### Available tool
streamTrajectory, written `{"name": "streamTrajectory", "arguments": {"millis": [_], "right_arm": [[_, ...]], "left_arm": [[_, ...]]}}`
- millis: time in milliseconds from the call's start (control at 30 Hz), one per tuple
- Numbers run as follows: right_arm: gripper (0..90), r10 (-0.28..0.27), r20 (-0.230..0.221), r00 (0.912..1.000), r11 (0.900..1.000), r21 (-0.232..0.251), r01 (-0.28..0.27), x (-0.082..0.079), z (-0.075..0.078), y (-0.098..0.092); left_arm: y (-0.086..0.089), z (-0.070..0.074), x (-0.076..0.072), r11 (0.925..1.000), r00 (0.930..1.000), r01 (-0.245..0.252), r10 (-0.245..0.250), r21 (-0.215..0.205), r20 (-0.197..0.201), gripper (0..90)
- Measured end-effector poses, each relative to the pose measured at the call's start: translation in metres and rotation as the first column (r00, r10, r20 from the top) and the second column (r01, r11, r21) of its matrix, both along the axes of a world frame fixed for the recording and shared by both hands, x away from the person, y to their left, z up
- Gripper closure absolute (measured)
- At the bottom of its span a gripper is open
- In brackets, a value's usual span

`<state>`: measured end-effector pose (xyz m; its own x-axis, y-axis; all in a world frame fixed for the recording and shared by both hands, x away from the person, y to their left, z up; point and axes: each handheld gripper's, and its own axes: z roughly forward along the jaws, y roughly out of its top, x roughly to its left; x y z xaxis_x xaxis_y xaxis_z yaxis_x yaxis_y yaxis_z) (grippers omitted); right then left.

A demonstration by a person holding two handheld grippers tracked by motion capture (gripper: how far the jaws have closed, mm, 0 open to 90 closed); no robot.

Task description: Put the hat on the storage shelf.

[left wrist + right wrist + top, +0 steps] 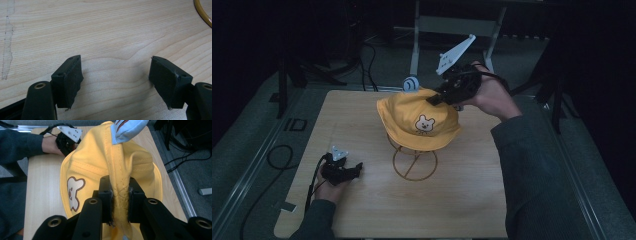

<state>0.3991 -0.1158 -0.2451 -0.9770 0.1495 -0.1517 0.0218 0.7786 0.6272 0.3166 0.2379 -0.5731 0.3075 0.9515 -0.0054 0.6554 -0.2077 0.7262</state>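
Note:
A yellow hat [417, 120] with a bear face on its front hangs over a gold wire stand [414, 162] in the middle of the wooden table [362, 215]. A pale blue ear [411, 83] sticks up at its back. My right gripper [435, 98] is shut on a fold of the yellow hat [105, 157] at its crown; the jaws pinch the cloth between them [120, 202]. My left gripper [357, 169] rests low over the table at the left, open, with bare wood between its pads [116, 80].
The stand's gold ring [203, 13] curves by the left gripper's far right. A black cable [277, 155] loops on the grey floor left of the table. A metal frame [457, 25] stands behind the table.

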Motion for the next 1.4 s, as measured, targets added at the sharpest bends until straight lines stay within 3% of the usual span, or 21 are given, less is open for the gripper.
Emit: {"name": "streamTrajectory", "arguments": {"millis": [633, 1000, 1100, 1133, 1400], "right_arm": [[76.7, 0.036, -0.018, 0.9992, 0.996, -0.075, -0.037, -0.001, -0.017, 0.032], [75.2, 0.034, -0.003, 0.9994, 0.996, -0.085, -0.035, 0.001, -0.025, 0.043], [69.9, 0.023, 0.009, 0.9997, 0.996, -0.089, -0.022, 0.0, -0.027, 0.044], [59.9, 0.015, 0.03, 0.9994, 0.996, -0.087, -0.012, -0.001, -0.028, 0.045], [23.3, -0.052, 0.055, 0.9971, 0.993, -0.102, 0.058, -0.001, -0.032, 0.043]], "left_arm": [[0.0, 0.0, 0.0, 1.0, 1.0, 0.0, 0.0, -0.001, -0.001, 26.7], [0.0, 0.0, 0.0, 1.0, 1.0, 0.001, -0.001, 0.001, -0.002, 26.7], [0.0, 0.0, 0.0, 1.0, 1.0, 0.001, -0.001, 0.0, -0.001, 26.7], [0.0, 0.0, 0.0, 1.0, 1.0, 0.001, -0.001, 0.0, -0.001, 26.5], [0.0, 0.0, 0.0, 1.0, 1.0, 0.001, -0.001, 0.0, -0.002, 26.4]]}}
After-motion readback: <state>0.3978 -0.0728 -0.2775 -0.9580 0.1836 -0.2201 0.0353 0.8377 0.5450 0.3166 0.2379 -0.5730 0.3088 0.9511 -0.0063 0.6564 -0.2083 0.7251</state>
